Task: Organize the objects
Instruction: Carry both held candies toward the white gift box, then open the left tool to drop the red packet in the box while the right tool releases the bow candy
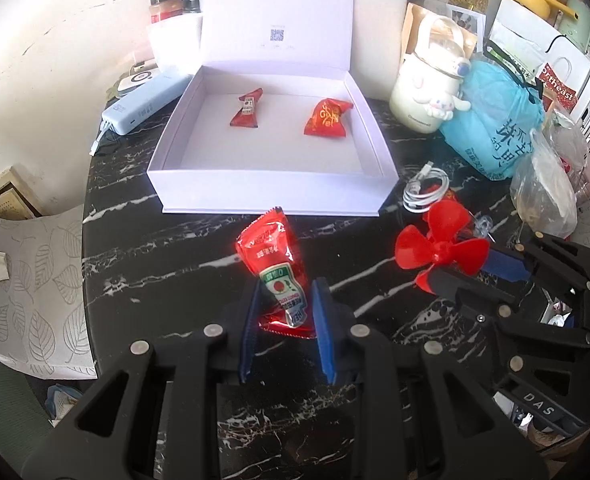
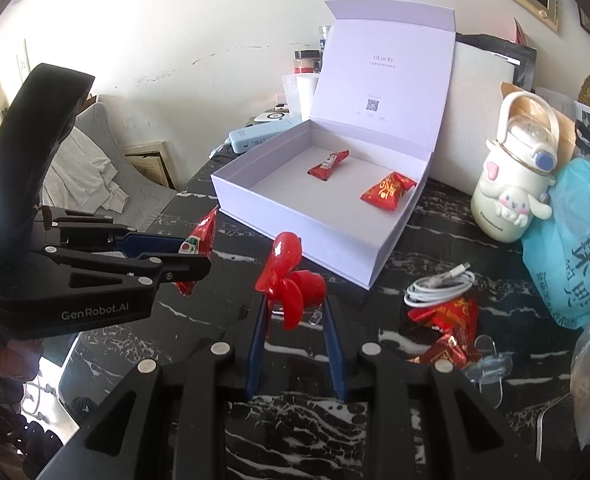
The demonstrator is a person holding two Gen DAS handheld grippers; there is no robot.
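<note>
Nearest the lens, left gripper [image 1: 285, 312] with jaws closed on a glossy red foil ketchup sachet [image 1: 277, 268], long axis pointing up and ahead toward the open white cardboard gift box [image 1: 273, 196] straight in front, just beyond on the black marble tabletop [image 1: 155, 248]. Right gripper [image 2: 297, 316] clamped on a small red plastic propeller fan [image 2: 287, 276], box ahead and slightly rightward. Left looks nearer the box wall.

Both wrist views low, facing white box [image 1: 271, 184] (shared), close.
</note>
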